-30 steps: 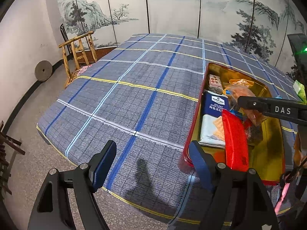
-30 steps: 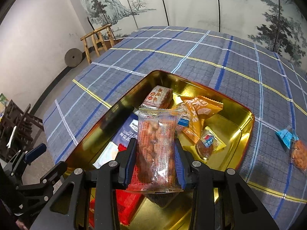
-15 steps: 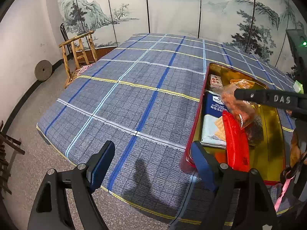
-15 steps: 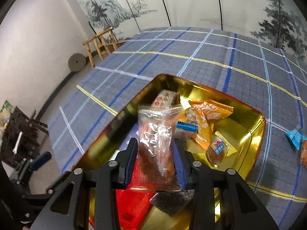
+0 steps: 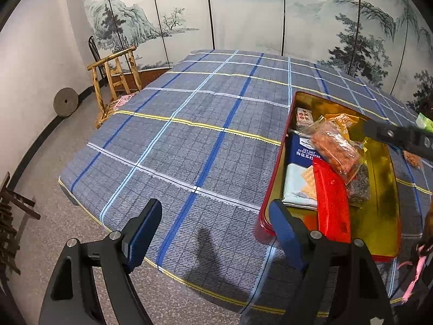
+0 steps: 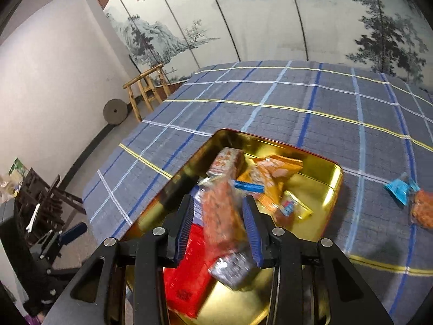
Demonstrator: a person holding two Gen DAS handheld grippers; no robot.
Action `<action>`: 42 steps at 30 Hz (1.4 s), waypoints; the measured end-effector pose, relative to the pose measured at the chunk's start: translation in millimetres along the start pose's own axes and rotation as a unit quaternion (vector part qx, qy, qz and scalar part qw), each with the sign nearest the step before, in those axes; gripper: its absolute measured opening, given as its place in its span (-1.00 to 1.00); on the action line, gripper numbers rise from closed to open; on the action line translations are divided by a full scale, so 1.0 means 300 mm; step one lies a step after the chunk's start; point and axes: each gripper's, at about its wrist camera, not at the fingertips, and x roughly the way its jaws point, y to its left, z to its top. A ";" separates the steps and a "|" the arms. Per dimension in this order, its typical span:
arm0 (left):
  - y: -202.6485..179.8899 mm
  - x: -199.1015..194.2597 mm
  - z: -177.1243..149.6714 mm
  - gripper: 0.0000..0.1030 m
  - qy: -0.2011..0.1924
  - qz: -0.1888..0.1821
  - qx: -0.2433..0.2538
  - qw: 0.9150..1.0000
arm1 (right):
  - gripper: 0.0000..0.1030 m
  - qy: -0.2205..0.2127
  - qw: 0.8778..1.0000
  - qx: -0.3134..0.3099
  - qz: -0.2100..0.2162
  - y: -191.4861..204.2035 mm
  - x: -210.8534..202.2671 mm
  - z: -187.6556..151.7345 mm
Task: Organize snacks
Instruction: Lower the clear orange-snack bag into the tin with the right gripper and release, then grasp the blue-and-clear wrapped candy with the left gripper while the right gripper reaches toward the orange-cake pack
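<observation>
Two grippers, one gold tin of snacks on a plaid tablecloth.
Right gripper [image 6: 220,224]: clenched on a clear packet of orange snacks [image 6: 220,214], over the tin [image 6: 324,168]. Left gripper [image 5: 213,230]: jaws apart, empty, at the tin's near left corner. Tin holds red pack [image 5: 331,203], blue cracker box [image 5: 299,159], orange packets [image 6: 273,170]. Two snacks [image 6: 408,200] lie on the cloth [image 5: 189,124], right.
</observation>
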 end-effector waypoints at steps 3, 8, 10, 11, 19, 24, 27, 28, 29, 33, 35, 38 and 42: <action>-0.001 -0.013 0.004 0.52 -0.004 0.004 0.002 1.000 | -0.24 -0.009 1.000 0.006 -0.013 -0.043 -0.048 -0.036; -0.020 -0.035 0.014 0.52 -0.007 0.005 0.011 1.000 | -0.22 -0.026 0.997 0.036 -0.057 -0.190 -0.170 -0.137; -0.038 -0.046 0.021 0.54 -0.011 0.005 0.020 1.000 | -0.19 -0.029 0.995 0.048 -0.084 -0.270 -0.220 -0.182; -0.058 -0.057 0.026 0.58 -0.015 0.003 0.029 0.999 | -0.18 -0.030 0.993 0.053 -0.098 -0.304 -0.240 -0.199; -0.249 -0.113 0.070 0.71 -0.030 -0.037 0.101 0.994 | -0.17 -0.035 0.967 0.104 -0.232 -0.634 -0.439 -0.353; -0.435 -0.119 0.143 0.71 -0.013 -0.114 0.139 0.984 | -0.17 -0.045 0.951 0.130 -0.277 -0.779 -0.538 -0.402; -0.583 -0.125 0.196 0.71 -0.010 -0.160 0.185 0.969 | -0.17 -0.050 0.947 0.132 -0.288 -0.831 -0.569 -0.423; -0.628 -0.126 0.210 0.71 -0.012 -0.169 0.199 0.965 | -0.17 -0.051 0.947 0.130 -0.289 -0.840 -0.575 -0.432; -0.696 -0.122 0.231 0.71 -0.016 -0.182 0.221 0.958 | -0.17 -0.051 0.947 0.129 -0.288 -0.846 -0.576 -0.441; -0.900 -0.043 0.301 0.71 0.014 -0.225 0.275 0.935 | -0.17 -0.050 0.950 0.131 -0.278 -0.876 -0.571 -0.467; -0.993 0.014 0.339 0.61 0.029 -0.234 0.294 0.926 | -0.17 -0.053 0.952 0.124 -0.274 -0.876 -0.565 -0.466; -1.089 0.118 0.398 0.18 0.065 -0.245 0.299 0.920 | -0.17 -0.053 0.958 0.110 -0.261 -0.868 -0.554 -0.466; -1.168 0.258 0.439 0.13 0.115 -0.255 0.300 0.912 | -0.17 -0.056 0.962 0.098 -0.248 -0.860 -0.548 -0.471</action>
